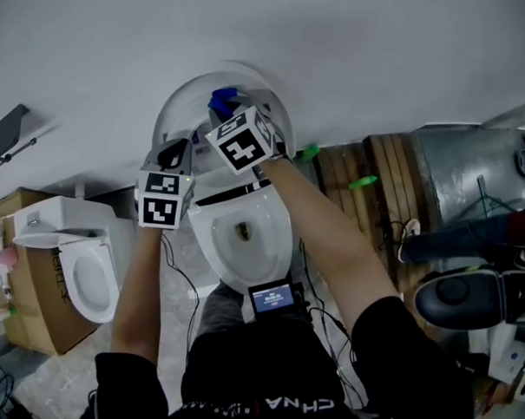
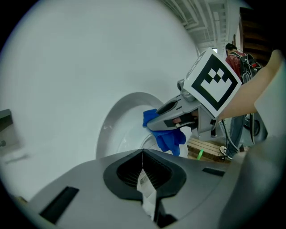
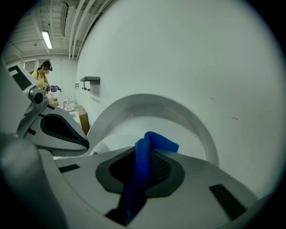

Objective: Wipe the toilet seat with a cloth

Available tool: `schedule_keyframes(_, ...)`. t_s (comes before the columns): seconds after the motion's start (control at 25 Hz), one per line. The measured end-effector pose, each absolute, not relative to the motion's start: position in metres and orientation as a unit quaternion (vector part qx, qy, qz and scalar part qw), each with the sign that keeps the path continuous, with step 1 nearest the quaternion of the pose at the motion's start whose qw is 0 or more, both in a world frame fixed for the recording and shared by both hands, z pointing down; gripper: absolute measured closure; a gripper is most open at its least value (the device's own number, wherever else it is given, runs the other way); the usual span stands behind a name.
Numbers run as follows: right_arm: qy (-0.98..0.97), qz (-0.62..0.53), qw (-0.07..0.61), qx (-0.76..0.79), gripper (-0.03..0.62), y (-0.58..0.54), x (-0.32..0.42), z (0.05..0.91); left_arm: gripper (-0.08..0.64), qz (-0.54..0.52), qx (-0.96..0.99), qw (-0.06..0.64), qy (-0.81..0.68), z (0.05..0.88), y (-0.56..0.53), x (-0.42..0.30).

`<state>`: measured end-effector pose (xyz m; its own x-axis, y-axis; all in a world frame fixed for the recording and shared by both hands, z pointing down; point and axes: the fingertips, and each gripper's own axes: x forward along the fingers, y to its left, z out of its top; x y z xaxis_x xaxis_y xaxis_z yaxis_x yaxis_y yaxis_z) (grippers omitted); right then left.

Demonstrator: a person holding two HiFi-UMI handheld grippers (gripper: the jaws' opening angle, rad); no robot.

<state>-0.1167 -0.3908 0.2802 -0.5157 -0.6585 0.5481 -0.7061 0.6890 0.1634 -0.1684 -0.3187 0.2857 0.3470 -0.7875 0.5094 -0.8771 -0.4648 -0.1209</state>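
- Second toilet (image 1: 87, 273): white, well to the left of the left gripper, set against a cardboard box (image 1: 32, 292).
- Left gripper (image 1: 177, 154) (image 2: 143, 172) (image 3: 85, 144): jaws fully together, pinching a white barcode tag (image 2: 145, 185). Tag hangs back from the seam between the pads. Tips aimed at the raised toilet lid (image 1: 178, 108) (image 2: 117, 123) (image 3: 187, 114), just left of the right gripper and apart from it.
- Toilet bowl (image 1: 214, 250): open, below and behind both grippers. Cannot tell whether the toilet seat is up with the lid.
- Small screen (image 1: 273, 298): lit, at the near edge of the bowl, behind both grippers.
- Blue cloth (image 1: 223, 99) (image 2: 167, 139) (image 3: 147, 152): clamped in the right gripper. A folded hump stands up past the tips and a strip runs back between the pads. Sits before the inner face of the raised lid; contact with it not discernible.
- Right gripper (image 1: 232, 110) (image 2: 151, 123) (image 3: 143, 167): jaws closed on the cloth, tips pointed into the hollow of the lid.
- Wooden pallet (image 1: 391, 168): on the floor, right of the right gripper.
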Motion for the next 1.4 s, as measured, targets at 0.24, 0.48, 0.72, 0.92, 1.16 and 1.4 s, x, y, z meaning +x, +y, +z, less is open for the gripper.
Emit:
schedule_keyframes(0.24,-0.873,0.068,0.287,0.389,0.54,-0.386,-0.126,0.284,0.548,0.262,0.814,0.086,-0.511,0.278,-0.304,-0.18)
schedule_keyframes(0.48,-0.866,0.097,0.307,0.382,0.54,-0.377,-0.125,0.286,0.548,0.269,0.816,0.089,-0.503,0.277,-0.301,-0.185)
schedule_keyframes(0.72,-0.874,0.104,0.282,0.382,0.54,-0.357,-0.105,0.265,0.546,0.293,0.816,0.083,-0.491,0.277,-0.318,-0.174)
schedule_keyframes(0.92,-0.877,0.099,0.269,0.385,0.54,-0.342,-0.075,0.249,0.509,0.333,0.807,0.022,-0.487,0.271,-0.339,-0.154)
schedule_keyframes(1.16,-0.877,0.102,0.254,0.395,0.54,-0.33,-0.042,0.241,0.367,0.414,0.783,-0.05,-0.462,0.276,-0.362,-0.133)
schedule_keyframes(1.4,-0.878,0.106,0.242,0.4,0.54,-0.319,-0.019,0.24,0.321,0.48,0.74,-0.088,-0.463,0.285,-0.388,-0.138)
